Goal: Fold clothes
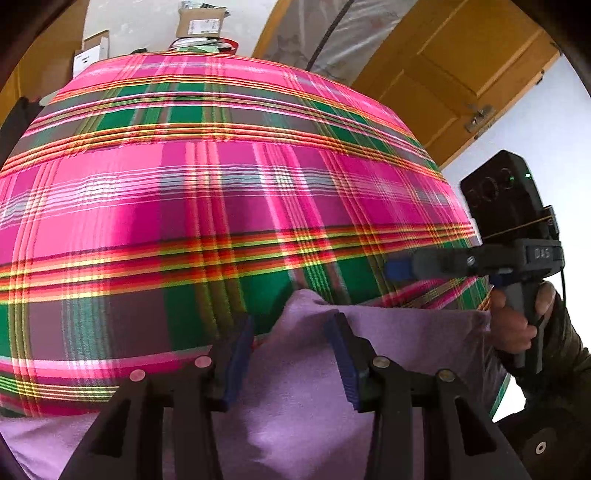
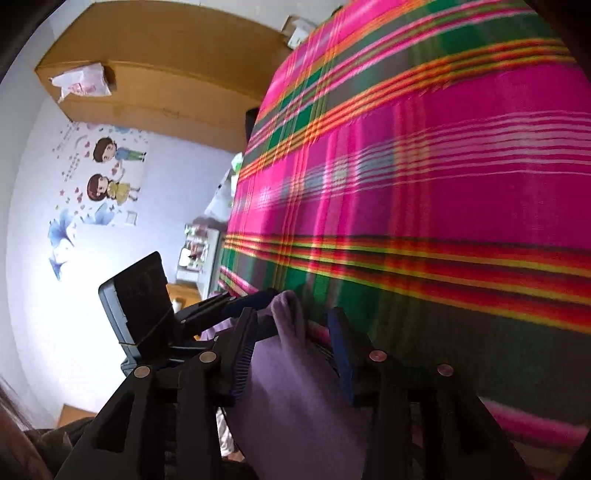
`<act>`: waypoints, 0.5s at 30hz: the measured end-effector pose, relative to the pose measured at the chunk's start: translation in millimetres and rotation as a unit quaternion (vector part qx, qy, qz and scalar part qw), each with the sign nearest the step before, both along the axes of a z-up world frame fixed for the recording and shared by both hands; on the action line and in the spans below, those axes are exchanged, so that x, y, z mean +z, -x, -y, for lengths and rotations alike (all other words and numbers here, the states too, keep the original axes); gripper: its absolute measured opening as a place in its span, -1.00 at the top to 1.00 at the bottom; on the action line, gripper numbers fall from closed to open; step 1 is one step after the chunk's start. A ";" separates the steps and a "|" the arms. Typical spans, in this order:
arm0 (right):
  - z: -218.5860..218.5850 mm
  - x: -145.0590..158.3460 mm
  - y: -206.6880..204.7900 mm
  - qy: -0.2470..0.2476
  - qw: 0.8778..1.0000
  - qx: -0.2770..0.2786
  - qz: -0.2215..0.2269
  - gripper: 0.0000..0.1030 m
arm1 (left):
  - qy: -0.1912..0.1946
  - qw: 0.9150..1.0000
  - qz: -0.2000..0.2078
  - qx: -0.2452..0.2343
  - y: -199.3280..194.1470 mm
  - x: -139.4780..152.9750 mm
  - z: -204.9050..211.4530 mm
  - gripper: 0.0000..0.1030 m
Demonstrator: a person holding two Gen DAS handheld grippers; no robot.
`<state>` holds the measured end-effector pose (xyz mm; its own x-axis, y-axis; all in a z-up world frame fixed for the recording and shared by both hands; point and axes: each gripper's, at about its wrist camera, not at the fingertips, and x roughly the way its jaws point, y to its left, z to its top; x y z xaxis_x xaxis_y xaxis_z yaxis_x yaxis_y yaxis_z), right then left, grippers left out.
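Lilac garment lies between both my parted grippers, unpinched; next, grip the twelve-o'clock edge and fold.

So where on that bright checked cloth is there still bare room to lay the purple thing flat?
The plaid cloth lies bare from the lilac garment to its far edge, where cardboard boxes stand beyond. It is crowded only at the near edge: the garment bunches between the left gripper and the right gripper, side by side.
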<state>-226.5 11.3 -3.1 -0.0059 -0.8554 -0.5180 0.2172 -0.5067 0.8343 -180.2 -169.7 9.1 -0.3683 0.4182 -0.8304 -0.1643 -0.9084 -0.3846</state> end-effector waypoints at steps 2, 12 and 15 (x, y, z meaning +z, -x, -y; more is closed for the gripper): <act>-11.3 3.8 -3.2 -0.003 1.000 -0.014 -0.005 0.18 | 0.003 1.000 0.002 -0.005 1.2 -0.4 -2.6 0.37; -64.1 5.3 -30.5 -0.116 0.989 -0.024 -0.085 0.18 | -0.013 1.000 -0.010 0.026 1.8 3.3 3.5 0.87; -80.1 10.7 -42.9 -0.146 0.981 -0.017 -0.129 0.18 | -0.021 0.999 -0.011 0.041 3.7 1.3 5.6 0.88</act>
